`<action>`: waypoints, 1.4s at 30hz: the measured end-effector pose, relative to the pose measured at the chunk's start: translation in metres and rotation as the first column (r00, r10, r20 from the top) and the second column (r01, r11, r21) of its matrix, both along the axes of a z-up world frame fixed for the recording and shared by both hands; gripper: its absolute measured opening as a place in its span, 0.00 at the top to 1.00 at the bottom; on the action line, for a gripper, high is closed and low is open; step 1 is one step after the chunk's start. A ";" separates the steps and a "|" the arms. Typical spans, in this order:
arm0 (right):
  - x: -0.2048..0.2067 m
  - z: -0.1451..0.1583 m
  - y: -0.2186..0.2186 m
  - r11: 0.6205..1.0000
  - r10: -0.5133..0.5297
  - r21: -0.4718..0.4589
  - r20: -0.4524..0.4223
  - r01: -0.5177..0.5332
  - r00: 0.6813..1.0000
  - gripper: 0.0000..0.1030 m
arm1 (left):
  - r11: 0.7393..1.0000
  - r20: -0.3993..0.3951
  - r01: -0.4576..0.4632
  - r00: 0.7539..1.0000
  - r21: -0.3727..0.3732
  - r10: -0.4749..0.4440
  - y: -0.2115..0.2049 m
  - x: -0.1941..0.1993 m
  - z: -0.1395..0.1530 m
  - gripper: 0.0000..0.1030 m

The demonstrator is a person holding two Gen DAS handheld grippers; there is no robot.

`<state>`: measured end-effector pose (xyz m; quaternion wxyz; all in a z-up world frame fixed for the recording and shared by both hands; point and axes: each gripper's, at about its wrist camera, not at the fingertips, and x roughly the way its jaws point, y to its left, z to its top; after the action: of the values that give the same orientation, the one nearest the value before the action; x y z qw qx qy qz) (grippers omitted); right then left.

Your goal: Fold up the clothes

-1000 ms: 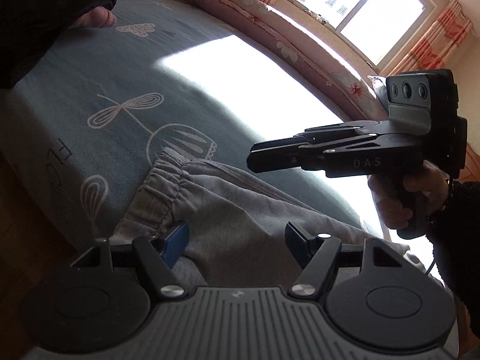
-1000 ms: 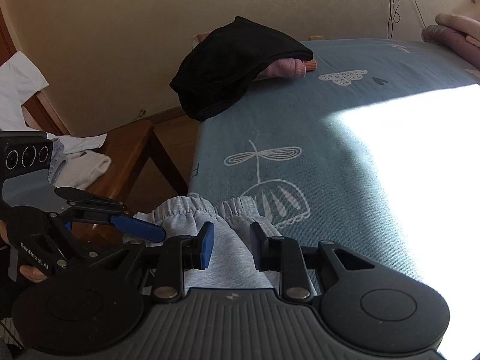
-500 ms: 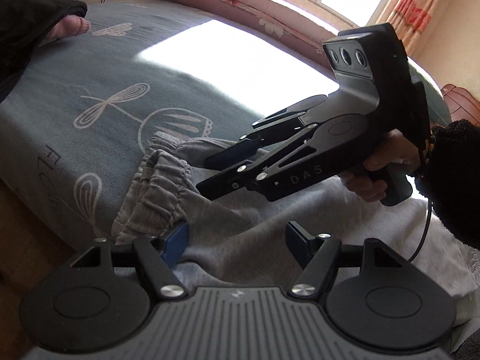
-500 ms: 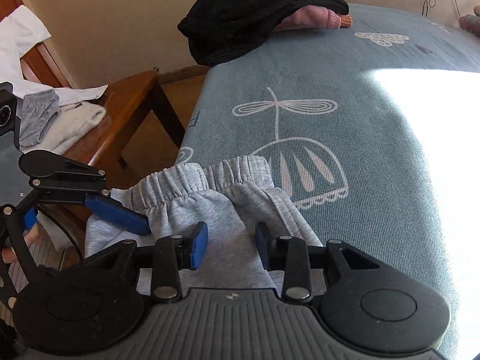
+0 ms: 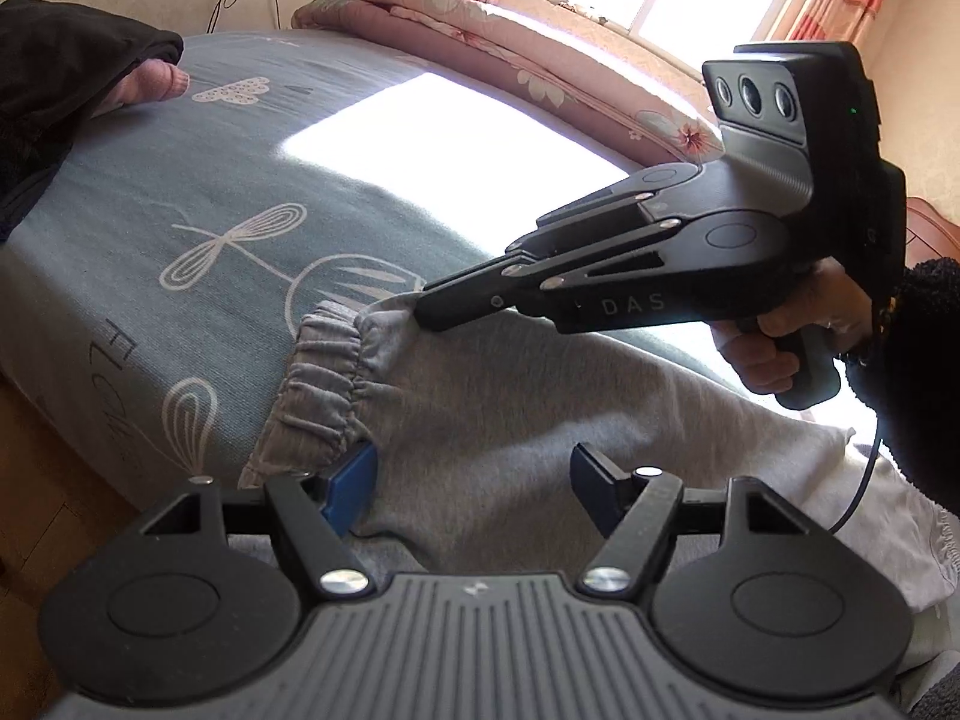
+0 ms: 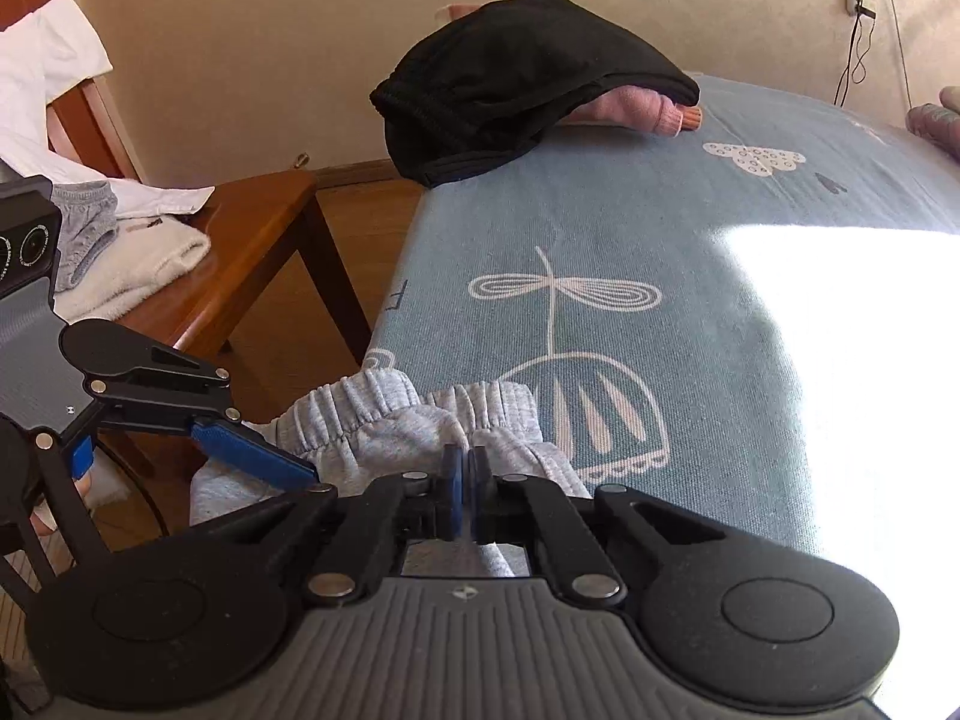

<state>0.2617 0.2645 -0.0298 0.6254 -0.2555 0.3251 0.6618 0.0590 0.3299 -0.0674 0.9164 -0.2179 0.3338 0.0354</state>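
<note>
- Step in hand — taking hold of the waistband: the grey jersey sweatpants with the gathered elastic waist (image 5: 492, 420) lie at the near edge of the blue flower-printed bedsheet (image 5: 180, 192), the waistband end hanging partly over that edge.
- The right gripper (image 6: 462, 495) has just been closing; its jaws are pressed together, with a pinch of grey fabric at the waistband caught between them.
- The left gripper (image 5: 474, 480) is spread wide, and nothing is gripped — one blue pad (image 5: 351, 489) sits just beside the waistband's other corner.
- Next move, as judged: the left jaws are to be closed on that corner, so the waist can be lifted and laid flat.

wooden chair (image 6: 258, 240), rolled pink quilt (image 5: 510, 54)
</note>
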 end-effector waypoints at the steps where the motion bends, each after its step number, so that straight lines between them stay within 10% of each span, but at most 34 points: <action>1: 0.001 0.003 0.001 1.000 -0.001 0.008 0.021 0.001 1.000 0.97 | 1.000 0.009 -0.004 1.000 0.002 0.004 0.001 0.000 0.001 0.31; 11: 0.018 -0.023 0.017 0.996 -0.091 -0.009 0.053 0.092 0.994 0.88 | 1.000 -0.018 -0.019 1.000 0.014 0.019 0.010 0.014 -0.010 0.30; 18: 0.046 0.012 -0.026 0.982 -0.182 0.062 0.006 0.181 0.983 0.86 | 0.998 0.101 -0.032 0.995 0.062 0.026 0.018 0.012 0.014 0.30; 26: 0.055 -0.011 -0.077 0.976 -0.216 -0.010 -0.049 0.216 0.975 0.86 | 0.972 0.048 -0.135 0.991 0.191 0.128 0.043 0.052 0.004 0.33; 30: 0.050 -0.027 -0.080 0.978 -0.209 -0.021 -0.070 0.208 0.975 0.86 | 0.967 -0.011 -0.107 0.994 0.232 0.112 0.036 0.061 -0.009 0.59; 42: 0.016 -0.034 -0.072 0.995 -0.092 -0.040 0.062 0.095 0.994 0.97 | 0.929 0.076 -0.076 0.996 0.361 0.052 0.011 0.049 0.010 0.72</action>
<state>0.2782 0.1921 -0.0635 0.6596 -0.2731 0.3317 0.6166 0.1076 0.3406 -0.0578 0.9497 -0.0564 0.2840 0.1194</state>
